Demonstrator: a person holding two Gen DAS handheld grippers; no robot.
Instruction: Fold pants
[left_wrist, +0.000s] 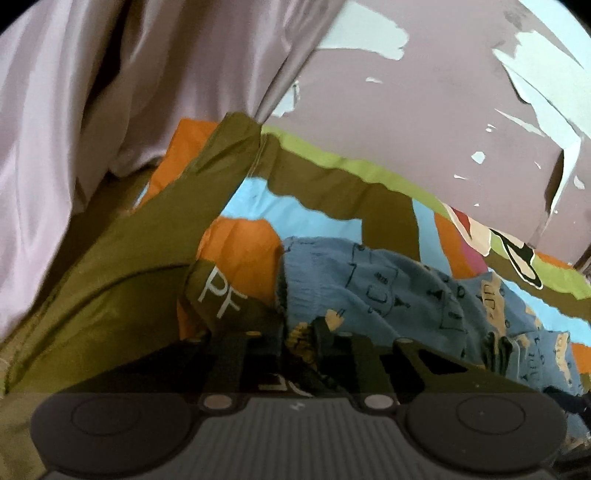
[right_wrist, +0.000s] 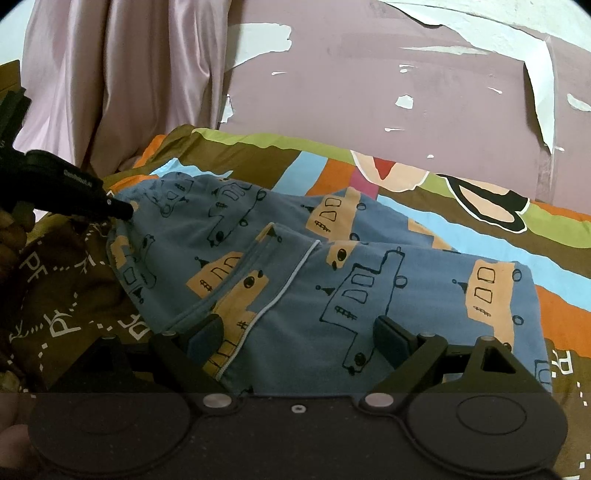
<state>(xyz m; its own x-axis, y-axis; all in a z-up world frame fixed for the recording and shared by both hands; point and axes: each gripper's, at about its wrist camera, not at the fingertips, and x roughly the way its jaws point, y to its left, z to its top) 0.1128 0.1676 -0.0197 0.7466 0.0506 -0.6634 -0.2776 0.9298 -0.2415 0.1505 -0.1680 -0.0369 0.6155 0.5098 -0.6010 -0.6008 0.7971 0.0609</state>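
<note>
Behind the blue pants (right_wrist: 332, 280), upper frame, hang a pink curtain (right_wrist: 122, 85) and peeling wall (right_wrist: 369, 81); left tongs (right_wrist: 123, 210) pinch the waistband, right tongs (right_wrist: 299, 336) gape apart.

Blue pants (right_wrist: 332, 266) (tan bus prints), multicoloured striped bedsheet (right_wrist: 295, 147).

Left gripper (left_wrist: 295, 343) fingertips dark and blurred, perhaps buried in pants (left_wrist: 406, 295) fabric.

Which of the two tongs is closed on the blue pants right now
The left tongs, pinched on the pants at their far-left edge. The right tongs gape wide over the cloth.
</note>
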